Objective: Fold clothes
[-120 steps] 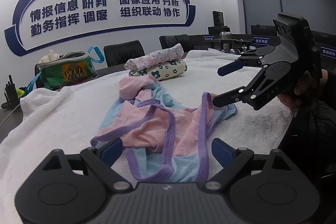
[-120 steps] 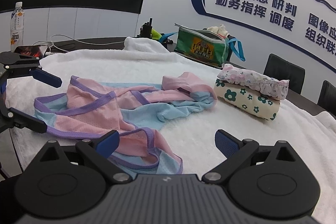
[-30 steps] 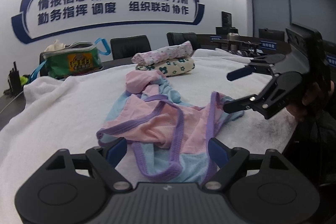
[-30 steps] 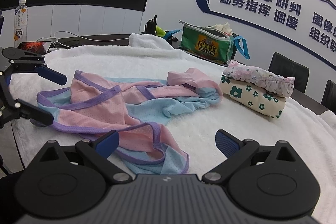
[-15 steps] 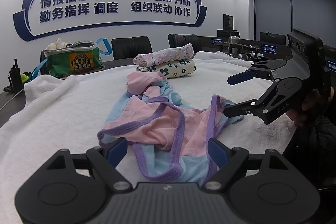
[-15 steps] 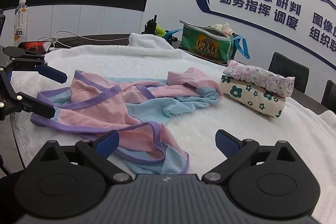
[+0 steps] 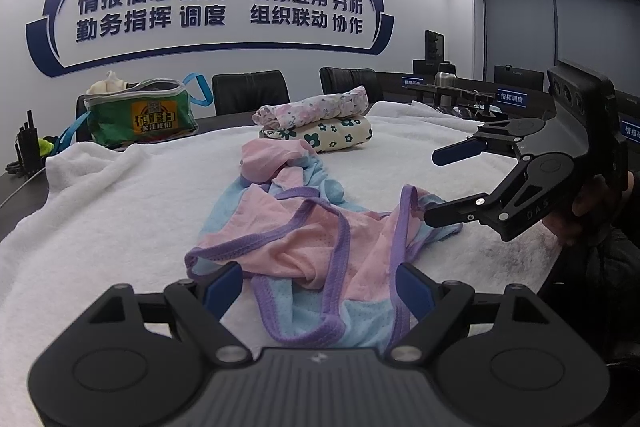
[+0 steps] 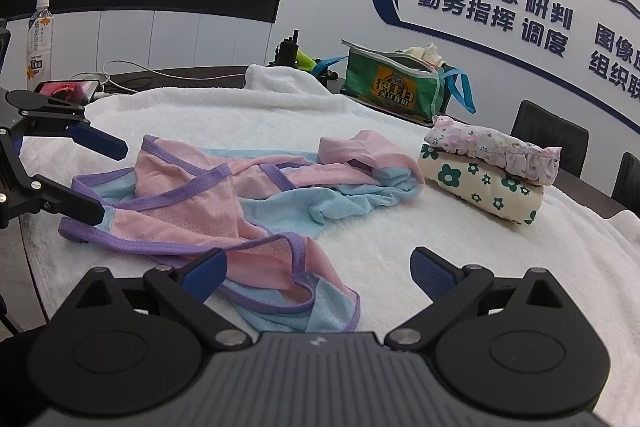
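Both tongs stand wide and hold nothing, as a second ago: the left tongs (image 7: 320, 287) hover over the near hem of the garment (image 7: 304, 239), and the right tongs (image 8: 316, 273) hover at its other side, one finger (image 7: 444, 217) now down at the cloth's edge rather than just clear of it. The pink-and-blue garment lies crumpled on the white towel (image 7: 120, 211) over the bench, unmoved, with the folded stack (image 7: 320, 125) beyond it.
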